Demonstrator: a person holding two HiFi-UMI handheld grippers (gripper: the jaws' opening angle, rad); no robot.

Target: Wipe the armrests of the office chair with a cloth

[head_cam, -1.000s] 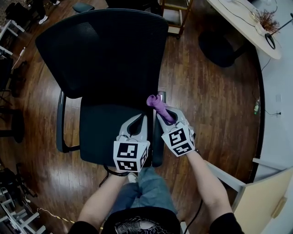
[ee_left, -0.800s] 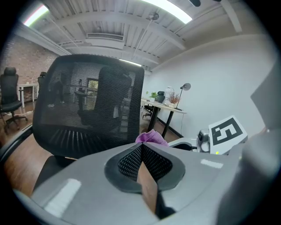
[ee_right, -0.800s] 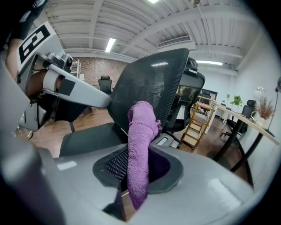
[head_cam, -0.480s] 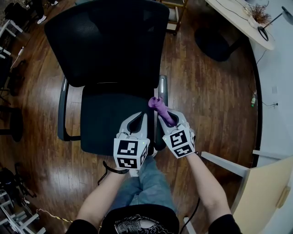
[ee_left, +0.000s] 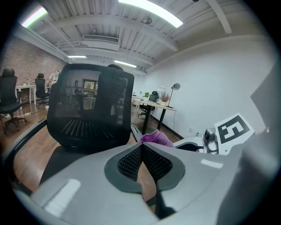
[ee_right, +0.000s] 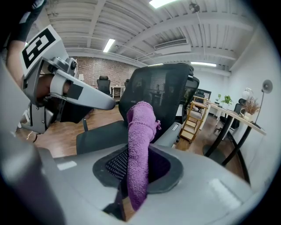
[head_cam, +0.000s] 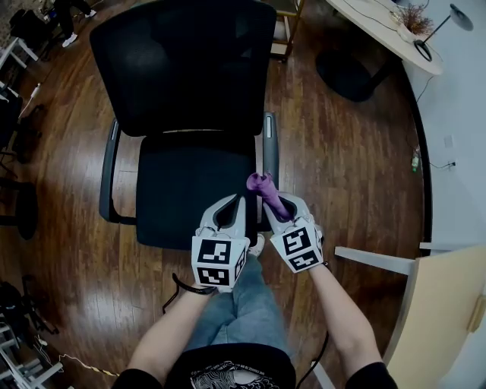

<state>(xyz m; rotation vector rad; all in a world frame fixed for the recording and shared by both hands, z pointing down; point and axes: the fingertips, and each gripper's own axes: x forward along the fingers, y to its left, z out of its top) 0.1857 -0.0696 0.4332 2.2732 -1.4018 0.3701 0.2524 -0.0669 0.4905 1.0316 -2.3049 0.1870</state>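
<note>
A black mesh-backed office chair [head_cam: 186, 83] stands in front of me with grey armrests, the left armrest [head_cam: 109, 171] and the right armrest [head_cam: 269, 148]. My right gripper [head_cam: 267, 199] is shut on a rolled purple cloth [head_cam: 263, 188] that sticks out past its jaws, just above the near end of the right armrest. In the right gripper view the purple cloth [ee_right: 139, 149] stands upright between the pads. My left gripper [head_cam: 237, 203] hovers beside it over the seat's front right corner, jaws closed with nothing held; its pads [ee_left: 154, 163] meet.
Dark wooden floor [head_cam: 345, 152] surrounds the chair. A light round-edged desk [head_cam: 387, 34] with a lamp and plant stands at the far right, a wooden shelf [head_cam: 282, 23] behind the chair, and a pale table corner [head_cam: 448, 304] at my right.
Both grippers and the cloth have drawn back toward me along the right armrest; more of the armrest now shows beyond the cloth. The chair sits slightly further right in view.
</note>
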